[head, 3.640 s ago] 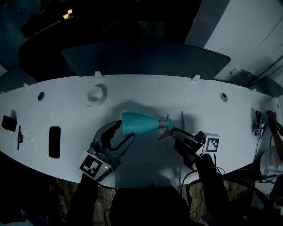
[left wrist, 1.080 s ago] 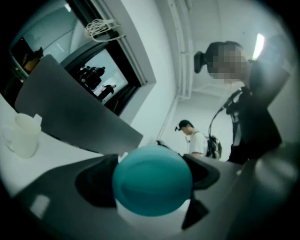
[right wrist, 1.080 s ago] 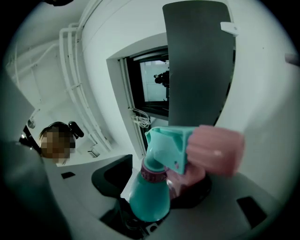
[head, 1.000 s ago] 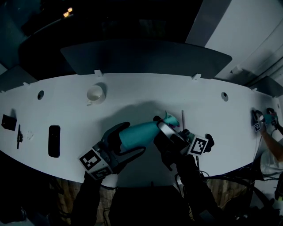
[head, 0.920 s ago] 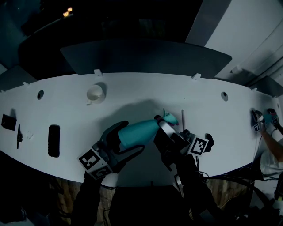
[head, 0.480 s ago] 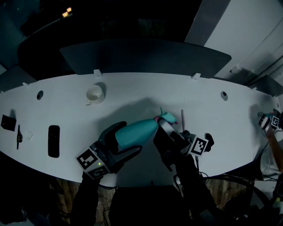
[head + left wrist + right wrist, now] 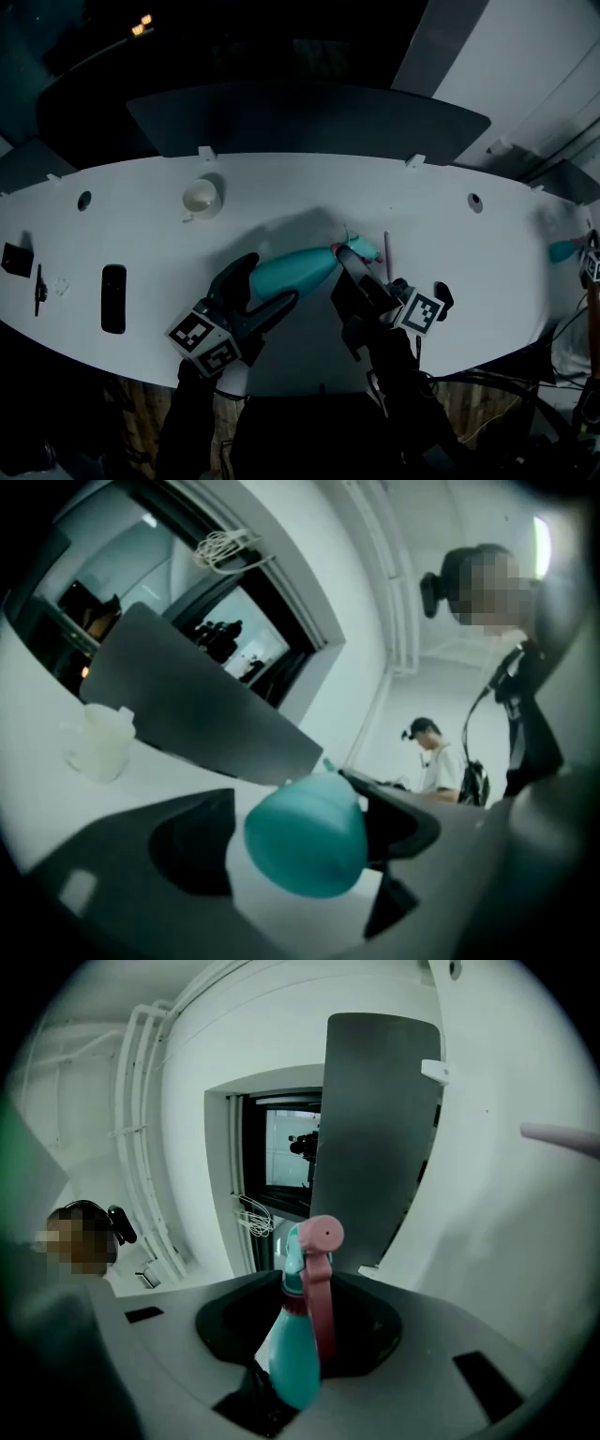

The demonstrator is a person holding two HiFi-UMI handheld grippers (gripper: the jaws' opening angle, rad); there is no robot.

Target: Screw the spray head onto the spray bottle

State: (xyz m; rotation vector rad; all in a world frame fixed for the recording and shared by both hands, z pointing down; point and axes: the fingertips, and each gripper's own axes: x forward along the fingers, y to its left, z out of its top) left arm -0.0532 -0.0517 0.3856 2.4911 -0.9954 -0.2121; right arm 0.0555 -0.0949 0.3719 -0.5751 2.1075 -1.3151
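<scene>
On the white worktop (image 7: 450,244), far to the left, lies a flat black thing (image 7: 113,299). A little white cup (image 7: 201,198) sits farther back, well away from the tongs.

In the middle is the blue-green spray bottle (image 7: 295,269). It is tipped on its side, with its fat end to the left and its thin end to the right. I cannot tell if it touches the worktop.

The left tongs (image 7: 265,283) are spread very wide. They hug the fat end of the bottle, one jaw on each side.

At the thin end is the spray head (image 7: 359,248), with its pink trigger. The right tongs (image 7: 349,265) have just been closing. Now they pinch the spray head, and their jaws are only a little way apart.

Just to the right of the spray head, a thin white stick (image 7: 386,251) lies on the worktop.
</scene>
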